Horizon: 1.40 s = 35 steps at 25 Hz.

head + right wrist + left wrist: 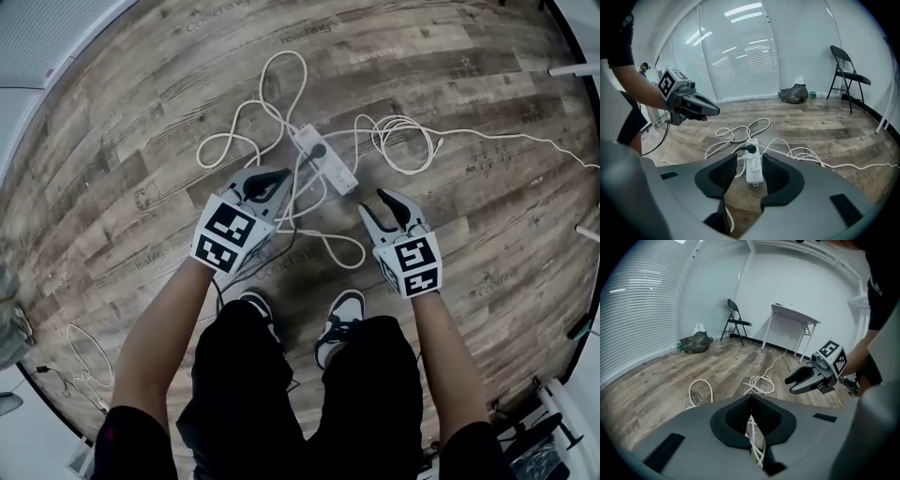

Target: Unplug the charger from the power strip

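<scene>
A white power strip lies on the wood floor, with white cables looped around it. A black charger plug sits in one of its sockets. My left gripper hovers just left of the strip, jaws together and nothing held; in the left gripper view only floor and white cable show through the slit. My right gripper is right of the strip and open. In the right gripper view the strip and black plug lie on the floor between the spread jaws, untouched.
Coiled white cable lies right of the strip, and another loop behind it. The person's shoes stand just behind the grippers. A folding chair, a dark bag and a white table stand by the walls.
</scene>
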Available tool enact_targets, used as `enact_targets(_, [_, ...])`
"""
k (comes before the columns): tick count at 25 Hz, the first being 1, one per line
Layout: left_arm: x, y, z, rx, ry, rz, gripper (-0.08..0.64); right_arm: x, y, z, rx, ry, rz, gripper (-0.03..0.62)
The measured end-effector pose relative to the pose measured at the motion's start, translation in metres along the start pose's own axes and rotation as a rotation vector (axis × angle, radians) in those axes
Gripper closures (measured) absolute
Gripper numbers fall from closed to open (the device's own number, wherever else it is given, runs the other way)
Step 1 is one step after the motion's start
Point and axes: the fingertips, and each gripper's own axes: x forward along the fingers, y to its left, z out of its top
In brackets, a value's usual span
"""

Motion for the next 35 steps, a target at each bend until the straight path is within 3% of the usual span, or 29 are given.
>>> enact_targets(2, [0.032, 0.01, -0.014, 0.024, 0.007, -0.018, 0.541, 0.029, -0.01, -0.016, -0.017, 0.012, 0.001, 0.429])
enact_targets(6, [0.084, 0.024, -0.045, 0.0, 0.034, -0.038, 0.541, 0.074, -0.014, -0.042, -0.048, 0.046, 0.044, 0.405])
enact_targets(9, [0.112, 0.023, -0.063, 0.036, 0.064, -0.078, 0.541, 0.099, -0.015, -0.058, -0.083, 0.081, 0.06, 0.397])
enact_targets(15, [0.151, 0.029, -0.08, 0.059, 0.115, -0.107, 0.541, 0.124, -0.018, -0.066, -0.096, 0.092, 0.061, 0.399])
enact_targets(18, [0.159, 0.031, -0.083, 0.073, 0.138, -0.121, 0.541, 0.13, -0.017, -0.068, -0.108, 0.107, 0.072, 0.404])
enact_targets(21, [0.164, 0.034, -0.086, 0.071, 0.158, -0.125, 0.541, 0.131, -0.018, -0.069, -0.102, 0.108, 0.06, 0.48])
enact_targets(26, [0.166, 0.037, -0.089, 0.076, 0.163, -0.114, 0.541, 0.132, -0.019, -0.068, -0.127, 0.109, 0.057, 0.483])
enact_targets(31, [0.164, 0.035, -0.09, 0.071, 0.186, -0.109, 0.541, 0.13, -0.013, -0.066, -0.229, 0.119, 0.034, 0.485])
enact_targets(35, [0.145, 0.039, -0.064, 0.058, 0.101, -0.06, 0.541, 0.11, -0.017, -0.047, -0.173, 0.062, 0.027, 0.485])
